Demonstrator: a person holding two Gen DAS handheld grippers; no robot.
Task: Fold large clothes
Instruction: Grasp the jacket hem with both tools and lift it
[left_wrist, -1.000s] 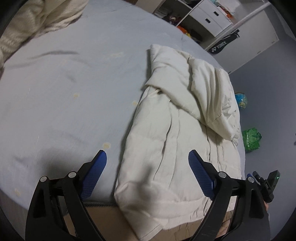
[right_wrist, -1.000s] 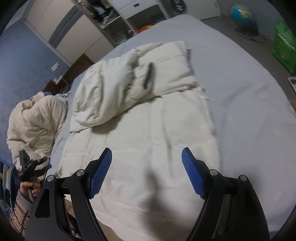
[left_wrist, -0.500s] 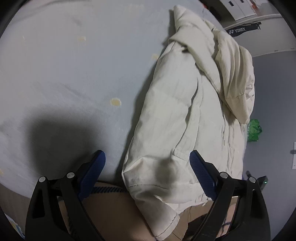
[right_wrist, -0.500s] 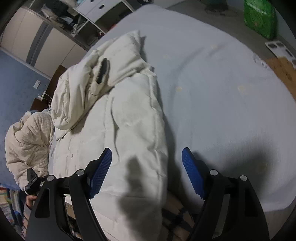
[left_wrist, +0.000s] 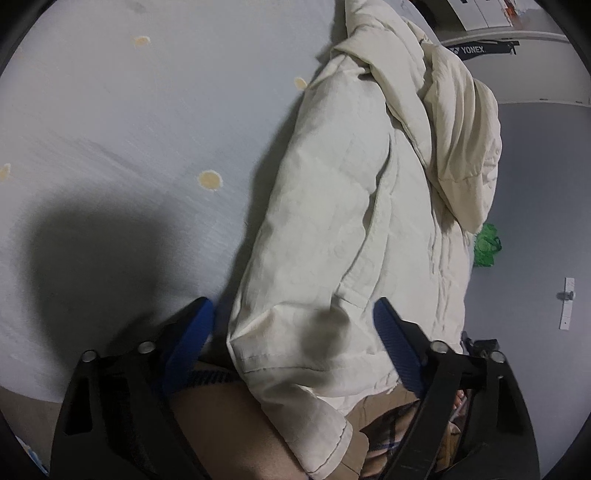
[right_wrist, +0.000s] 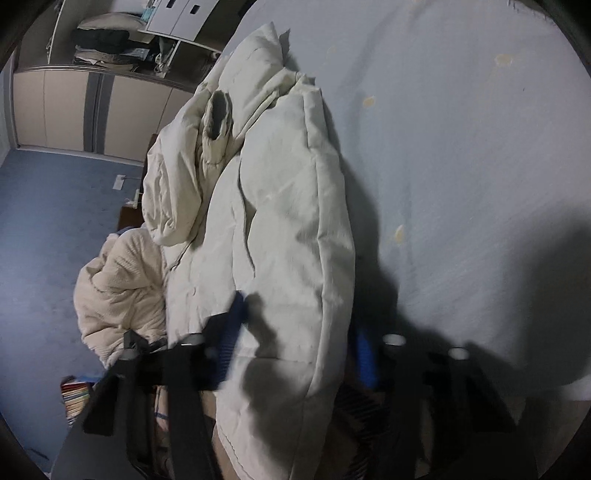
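A cream padded jacket lies lengthwise on the light blue bed sheet, its sleeves and hood bunched at the far end. Its near hem hangs over the bed's edge. My left gripper straddles the hem's left corner; its jaws are closing, and the left pad still stands clear of the cloth. In the right wrist view, my right gripper has its jaws closing on the right edge of the jacket, and both blue pads touch the puffy fold.
A cream fleece garment is heaped at the bed's left side, with books on the floor below. A wardrobe and shelves stand beyond. A green bag lies on the grey floor. The person's checked clothing is under the hem.
Both grippers dropped and tilted down onto the jacket's near hem. The right jaws narrowed sharply around the jacket's edge. The left jaws narrowed a little.
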